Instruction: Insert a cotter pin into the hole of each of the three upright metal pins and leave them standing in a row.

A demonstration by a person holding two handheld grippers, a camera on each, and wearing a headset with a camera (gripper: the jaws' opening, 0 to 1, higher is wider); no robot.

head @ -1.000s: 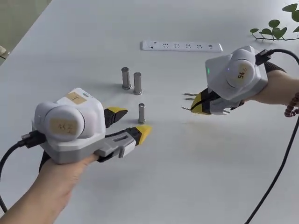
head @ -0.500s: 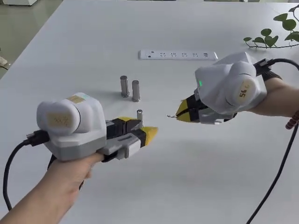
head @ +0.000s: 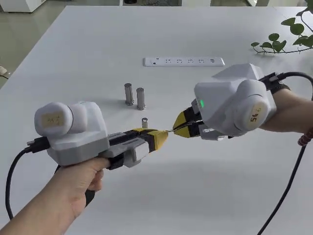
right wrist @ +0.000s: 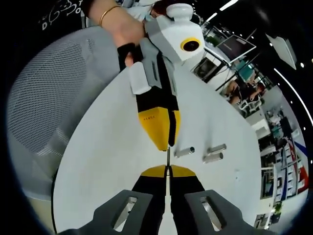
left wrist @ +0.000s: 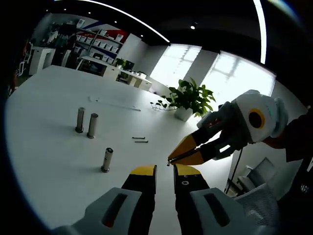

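The left metal pin and right metal pin, grey cylinders, stand upright just beside each other mid-table. A third metal pin stands alone, closer to the near edge. One cotter pin is pinched in the right gripper. Two spare cotter pins lie flat on the table.

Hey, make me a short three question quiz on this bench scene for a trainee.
1. True or false: all three metal pins stand upright on the table.
2. The right gripper holds: A) a cotter pin; B) a metal pin; C) a power strip.
3. In the left gripper view, how many loose cotter pins lie on the table?
Key: 1 true; 2 A; 3 two.
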